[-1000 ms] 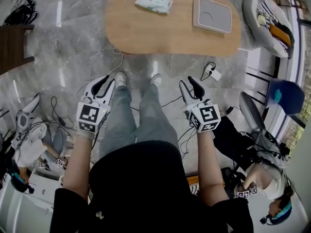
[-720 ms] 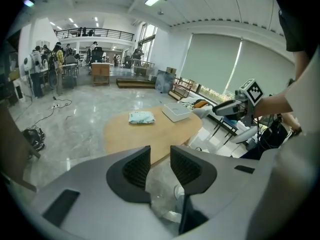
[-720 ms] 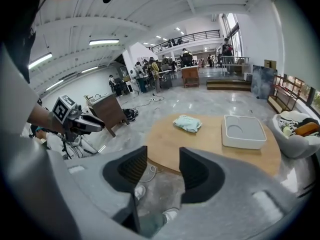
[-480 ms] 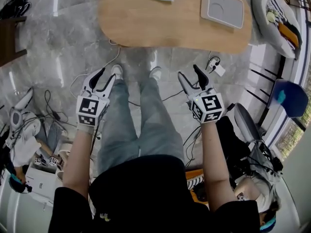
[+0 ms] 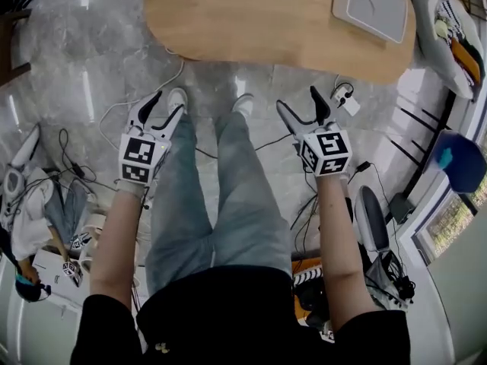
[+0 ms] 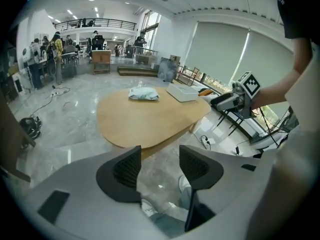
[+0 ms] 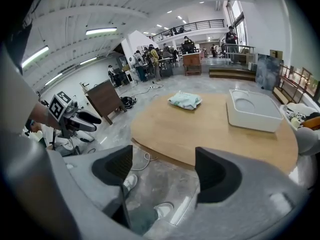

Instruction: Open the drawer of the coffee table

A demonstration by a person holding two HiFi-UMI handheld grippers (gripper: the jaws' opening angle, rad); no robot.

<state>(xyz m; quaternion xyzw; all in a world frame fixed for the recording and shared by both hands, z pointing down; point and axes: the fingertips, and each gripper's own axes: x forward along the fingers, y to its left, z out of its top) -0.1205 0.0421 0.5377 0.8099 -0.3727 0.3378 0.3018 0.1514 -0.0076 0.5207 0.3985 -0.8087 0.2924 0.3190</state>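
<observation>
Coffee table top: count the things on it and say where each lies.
2. In the right gripper view, a soft pale packet lies toward the far side of the coffee table; a white tray sits at its right end. None seem hidden.

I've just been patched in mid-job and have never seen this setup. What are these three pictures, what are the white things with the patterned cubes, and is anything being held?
There is no robot here. A person stands holding a hand-held gripper in each hand. One picture comes from a camera on the person's head, looking down past their legs. The left gripper is at its left and the right gripper at its right. The patterned cubes are part of the grippers. The other two pictures come from a camera riding on each gripper, looking along its two jaws. Ahead stands a wooden coffee table. A white tray and a soft packet lie on it. Both grippers' jaws are opening and hold nothing. No drawer shows in any view.
</observation>
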